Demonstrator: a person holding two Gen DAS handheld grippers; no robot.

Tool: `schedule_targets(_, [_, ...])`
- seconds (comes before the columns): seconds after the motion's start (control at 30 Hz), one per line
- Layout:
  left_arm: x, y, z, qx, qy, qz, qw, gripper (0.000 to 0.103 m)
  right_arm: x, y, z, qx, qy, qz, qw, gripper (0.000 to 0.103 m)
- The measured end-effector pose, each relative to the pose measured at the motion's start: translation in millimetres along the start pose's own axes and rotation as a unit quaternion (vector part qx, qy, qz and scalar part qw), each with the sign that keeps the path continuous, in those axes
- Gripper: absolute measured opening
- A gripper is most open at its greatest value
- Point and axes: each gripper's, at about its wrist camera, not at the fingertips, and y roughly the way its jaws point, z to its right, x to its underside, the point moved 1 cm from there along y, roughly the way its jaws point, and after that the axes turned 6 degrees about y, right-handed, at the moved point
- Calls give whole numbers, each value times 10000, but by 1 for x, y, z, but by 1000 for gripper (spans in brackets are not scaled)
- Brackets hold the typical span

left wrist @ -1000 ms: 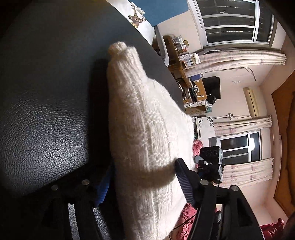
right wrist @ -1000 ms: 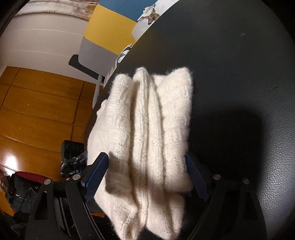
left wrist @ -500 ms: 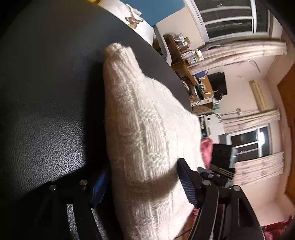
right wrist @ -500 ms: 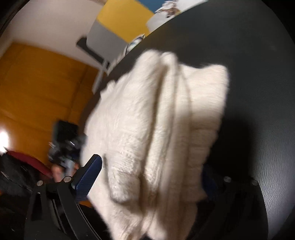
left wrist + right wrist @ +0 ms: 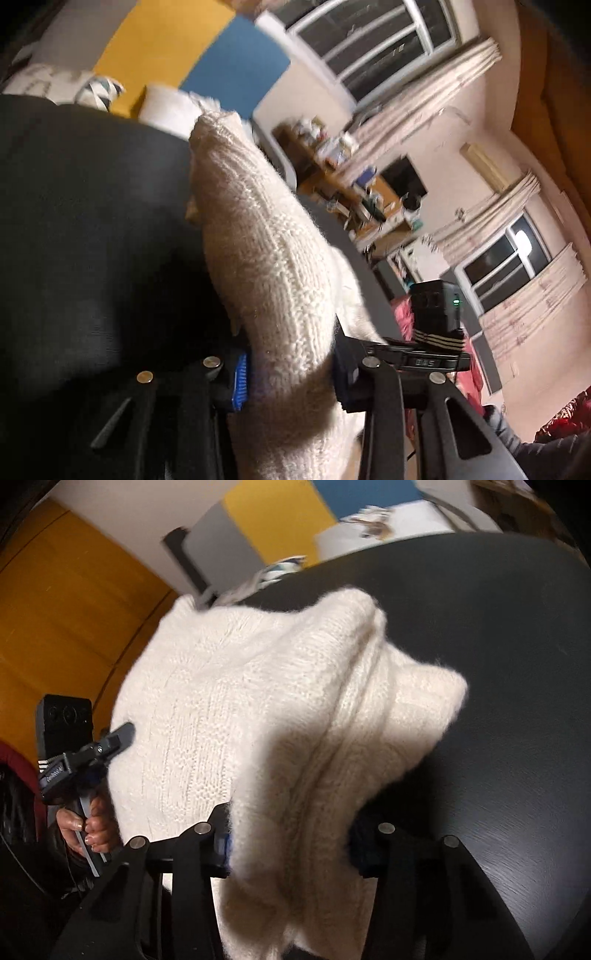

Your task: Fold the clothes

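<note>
Cream-white, chunky knitted wool fills the near part of both wrist views: a folded cream-white knitted sweater, bunched into thick layers. The left gripper has the bundle between its blue-padded fingers, and its jaws are closing, the pads pressing into the knit on both sides. The right gripper takes the other end in the same way, jaws closing with the wool squeezed between them and spilling over its fingers.

By the look of it, the sweater will handle as light, soft and springy: it sags and bulges where unsupported, is not fragile, and its fuzzy surface should grip the pads rather than slip. The thick folded edges, where all layers can be pinched together, look like the best place to hold, one grip at each end.

Its long axis runs away from each camera, and the far corners point out over the black leather-textured table. Whether the bundle touches that surface anywhere I cannot tell.

To the left in the right wrist view, a hand holds the left gripper's handle. Further off stand a yellow and blue wall panel and cream curtains by dark windows.
</note>
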Motion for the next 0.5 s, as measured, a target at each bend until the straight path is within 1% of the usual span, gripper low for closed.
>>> schedule_targets(0.1, [-3, -59, -13, -322, -20, 578, 9978, 35, -22, 21, -42, -516, -369, 32, 9980, 48])
schedule_targets(0.17, [-2, -104, -24, -669, -69, 1033, 9924, 35, -38, 39, -70, -817, -630, 24, 9947, 48])
schedule_targets(0.2, [1, -124, -28, -873, -98, 1244, 9883, 35, -47, 52, -88, -961, -816, -42, 9920, 48])
schedule_targets(0.27, [5, -166, -38, -1280, -156, 1661, 9776, 35, -64, 83, -126, -1212, -1214, -248, 9849, 48])
schedule_targets(0.33, [15, -202, -59, -1714, -411, 1983, 9642, 36, -80, 121, -164, -1376, -1600, -521, 9761, 48])
schedule_targets(0.4, [24, -223, -82, -2033, -724, 2135, 9528, 36, -89, 161, -196, -1388, -1950, -808, 9676, 48])
schedule_targets(0.47, [35, -242, -110, -2379, -1100, 2233, 9389, 36, -93, 206, -232, -1348, -2262, -1136, 9580, 48])
schedule_targets(0.5, [42, -248, -128, -2518, -1318, 2209, 9330, 36, -96, 231, -249, -1270, -2404, -1306, 9534, 48])
